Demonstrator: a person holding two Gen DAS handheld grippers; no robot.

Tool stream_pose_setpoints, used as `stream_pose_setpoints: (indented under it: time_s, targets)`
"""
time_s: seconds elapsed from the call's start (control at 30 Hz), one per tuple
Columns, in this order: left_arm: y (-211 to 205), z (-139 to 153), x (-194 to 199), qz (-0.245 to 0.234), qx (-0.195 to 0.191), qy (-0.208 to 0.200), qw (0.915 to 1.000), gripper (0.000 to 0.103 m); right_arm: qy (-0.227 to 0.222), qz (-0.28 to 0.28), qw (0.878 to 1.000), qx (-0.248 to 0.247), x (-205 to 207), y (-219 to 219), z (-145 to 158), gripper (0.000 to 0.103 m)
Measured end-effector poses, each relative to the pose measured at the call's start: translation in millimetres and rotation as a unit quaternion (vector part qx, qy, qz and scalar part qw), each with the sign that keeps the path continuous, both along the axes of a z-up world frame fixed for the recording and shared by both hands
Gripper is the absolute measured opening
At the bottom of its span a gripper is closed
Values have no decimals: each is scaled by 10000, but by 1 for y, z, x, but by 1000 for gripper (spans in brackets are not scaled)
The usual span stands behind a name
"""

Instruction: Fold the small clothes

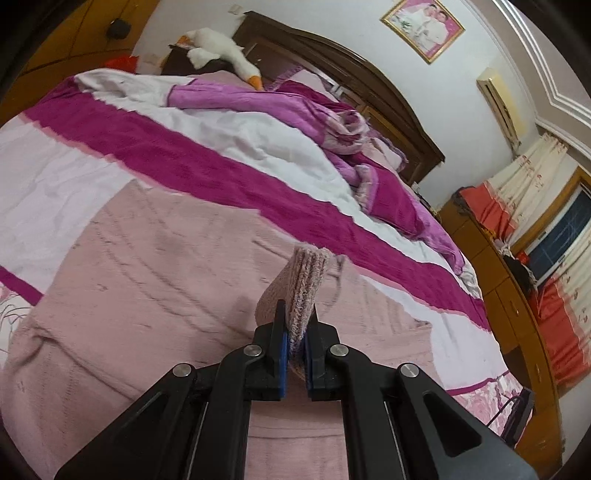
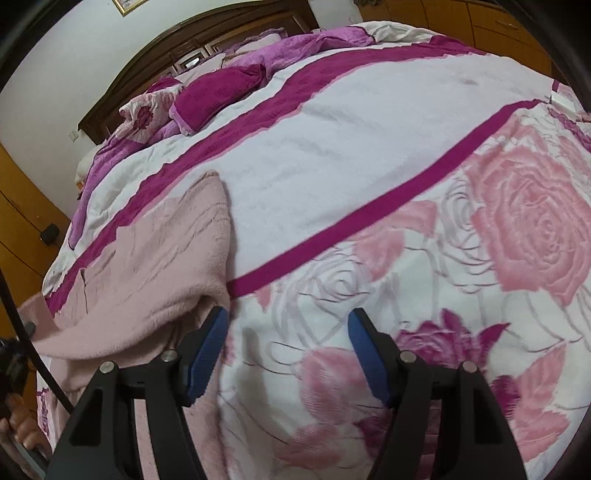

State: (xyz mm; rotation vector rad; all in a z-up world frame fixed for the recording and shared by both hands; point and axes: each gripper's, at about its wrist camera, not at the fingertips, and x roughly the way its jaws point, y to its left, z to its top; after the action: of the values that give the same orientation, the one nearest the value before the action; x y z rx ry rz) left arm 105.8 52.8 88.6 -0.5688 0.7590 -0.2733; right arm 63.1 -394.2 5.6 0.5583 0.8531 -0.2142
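- Basically, bed (image 1: 92, 177) fills both views, cover white with magenta stripes, rose print on the near part in the right wrist view.
- Rumpled purple blanket (image 1: 280, 110) heaped up by the dark wooden headboard (image 1: 388, 96); well apart from the work area.
- Pink knit garment (image 1: 147, 280) lies spread on the bed cover, mostly flat, some creases; in the right wrist view it sits on the left side, its right edge bunched just beside the right gripper's left finger.
- Plush goose (image 1: 221, 51) up at the headboard, framed photo (image 1: 423, 27) on wall; neither matters here.
- Left gripper (image 1: 295, 332): jaws narrow, clamped on a thick, layered edge of the garment, which stands up between the pads above the flat body.
- Right gripper (image 2: 288, 332): jaws wide, nothing between them, hanging over the rose print; left finger right at the garment's edge, contact cannot tell.
- Step, my read: mid-fold, the left one has an edge pinched and raised, ready to carry across the body.
- Next move likely needs the right gripper to slide left and take or pin the near edge so the lifted layer lands square, not skewed.
- Risk guess: thick knit may slip or drag the lower layer.
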Motion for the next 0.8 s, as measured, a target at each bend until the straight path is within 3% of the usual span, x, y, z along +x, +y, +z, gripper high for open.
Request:
stream_pose_setpoints:
  time_s: [0.3,0.4,0.5,0.67,0.8]
  targets:
    - [40,-11,3,190,0,117,9998,0,-52,122,9997,-211,17,30,-3,71]
    - [47,-19,5,237,39,255,9994,0,-50,239,9989,-388,17,35,-5,71]
    - [56,-34,3,358,-174,586,9975,0,-60,269,9989,-387,17,34,-6,71]
    - [67,-53,2,742,-336,980,9918,0,-42,239,9989,-393,19,33,-7,71]
    - [85,-64,-2,1448,-417,1397,9787,0,-31,355,9980,-530,19,35,-7,71]
